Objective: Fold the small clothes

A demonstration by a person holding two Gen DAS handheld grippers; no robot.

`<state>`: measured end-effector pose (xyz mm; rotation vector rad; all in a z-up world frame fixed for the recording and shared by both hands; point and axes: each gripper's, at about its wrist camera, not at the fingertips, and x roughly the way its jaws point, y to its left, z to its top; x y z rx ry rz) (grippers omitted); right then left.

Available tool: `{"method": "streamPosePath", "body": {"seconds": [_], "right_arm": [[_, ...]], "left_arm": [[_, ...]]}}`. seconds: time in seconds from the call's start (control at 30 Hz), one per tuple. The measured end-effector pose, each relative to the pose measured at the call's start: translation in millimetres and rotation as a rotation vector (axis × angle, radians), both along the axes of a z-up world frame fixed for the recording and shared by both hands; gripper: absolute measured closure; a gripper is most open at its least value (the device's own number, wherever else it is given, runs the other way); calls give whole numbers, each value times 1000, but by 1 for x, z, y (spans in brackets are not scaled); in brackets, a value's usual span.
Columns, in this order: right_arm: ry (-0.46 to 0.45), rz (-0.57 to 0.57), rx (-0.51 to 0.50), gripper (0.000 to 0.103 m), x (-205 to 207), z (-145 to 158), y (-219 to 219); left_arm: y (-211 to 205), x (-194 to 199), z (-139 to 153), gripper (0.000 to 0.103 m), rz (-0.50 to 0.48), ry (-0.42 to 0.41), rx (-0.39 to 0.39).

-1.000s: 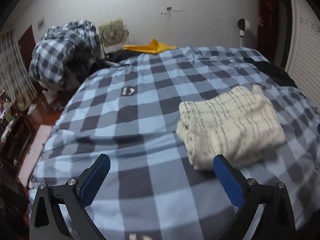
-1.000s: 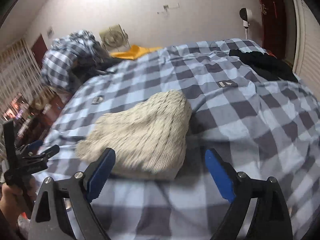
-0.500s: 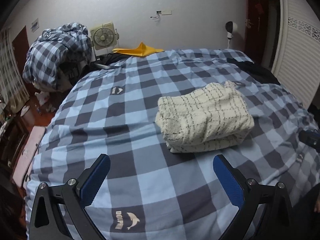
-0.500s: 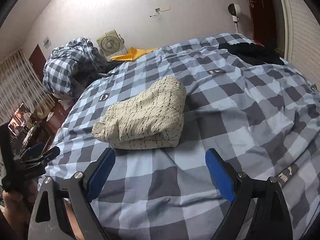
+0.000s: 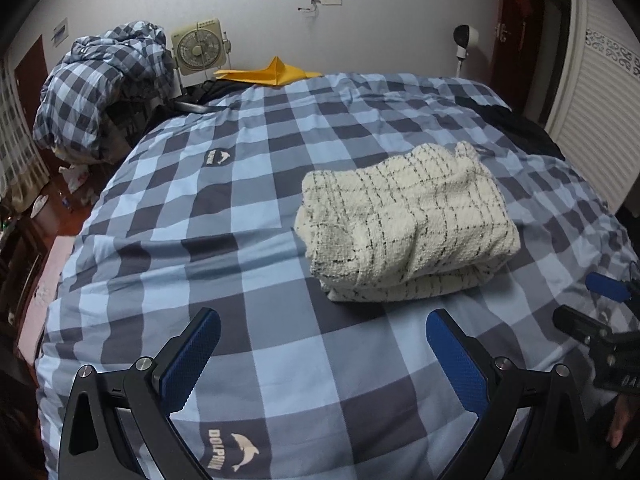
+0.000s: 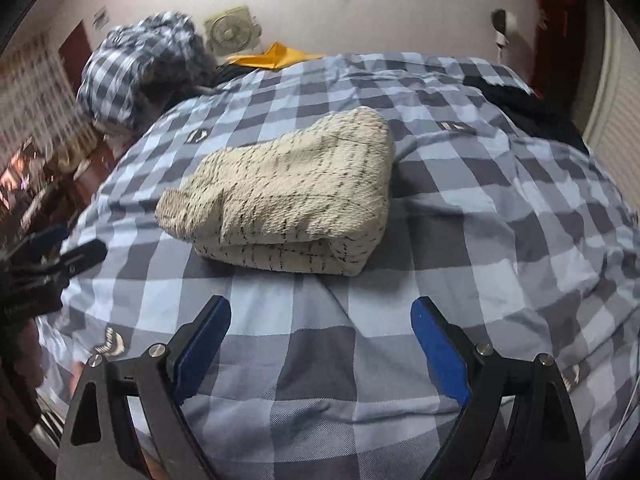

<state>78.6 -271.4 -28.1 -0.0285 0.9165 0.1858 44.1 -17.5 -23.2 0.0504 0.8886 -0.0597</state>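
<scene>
A cream knit garment with thin dark lines point(image 5: 408, 220) lies folded in a thick bundle on the blue-grey checked bedspread point(image 5: 248, 200). It also shows in the right wrist view point(image 6: 288, 196). My left gripper point(image 5: 322, 322) is open and empty, held back from the bundle's near edge. My right gripper point(image 6: 320, 308) is open and empty, just short of the bundle. The right gripper also shows at the right edge of the left wrist view point(image 5: 600, 304). The left gripper also shows at the left edge of the right wrist view point(image 6: 52, 256).
A heap of checked bedding point(image 5: 100, 80) sits at the far left by a small fan point(image 5: 198, 46). A yellow cloth point(image 5: 276, 74) lies at the head of the bed. Dark clothing point(image 5: 516, 128) lies at the far right. A white slatted door point(image 5: 592, 92) stands right.
Both grippers have pulled back from the folded garment and stayed open. The bundle now sits farther from the fingers and lies still.
</scene>
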Motion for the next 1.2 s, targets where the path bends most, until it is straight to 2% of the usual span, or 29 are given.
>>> {"method": "streamPosePath", "body": {"seconds": [0.3,0.5,1.2], "right_arm": [[-10,62,-91,13,-4,-2,17],[-15,50,-77,13,-6,1,13],[-6,37,-63,13,-5,2,12]], "left_arm": [[-5,5,-5,0,-14,22,0],[-4,4,-5,0,-11,30,-18],[-4,3,-5,0,-12,25,-9]]}}
